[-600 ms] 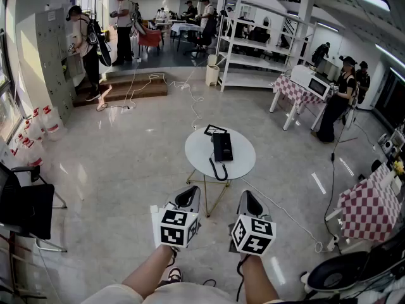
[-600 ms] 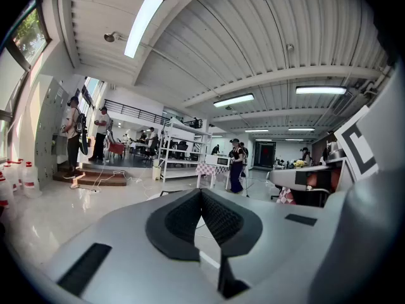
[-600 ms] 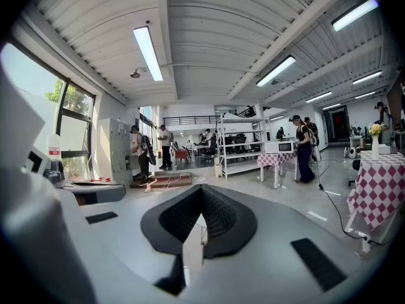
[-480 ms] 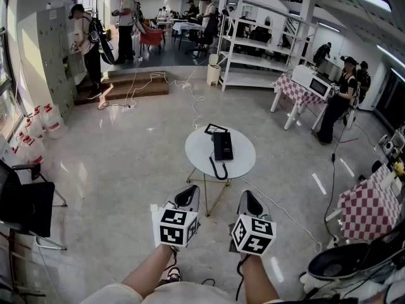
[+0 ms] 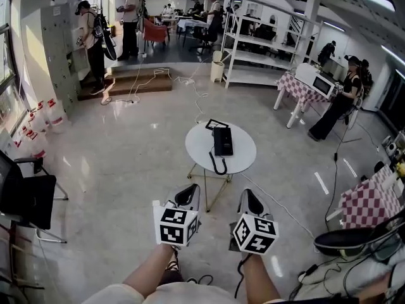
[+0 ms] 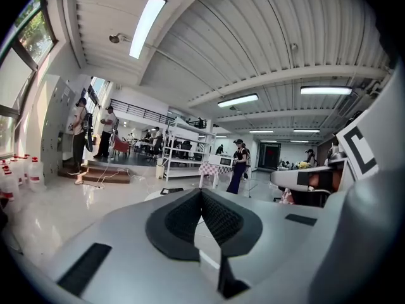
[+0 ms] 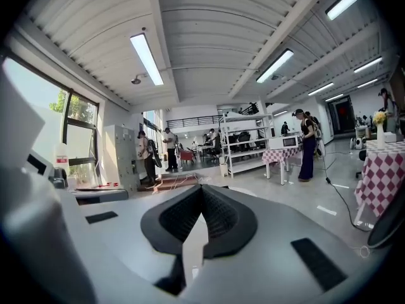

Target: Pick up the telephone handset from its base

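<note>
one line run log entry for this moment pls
stage: pre-grasp | left hand-held gripper: shut, empty | right hand-held gripper: shut, empty | telephone: on round table, ahead of both, untouched

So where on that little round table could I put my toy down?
The round white table has two bare patches: one left of the black telephone, one to its right, out to the rim. The middle strip is crowded: the telephone, its cord looping to the near edge, and a black-framed square at the far edge.
</note>
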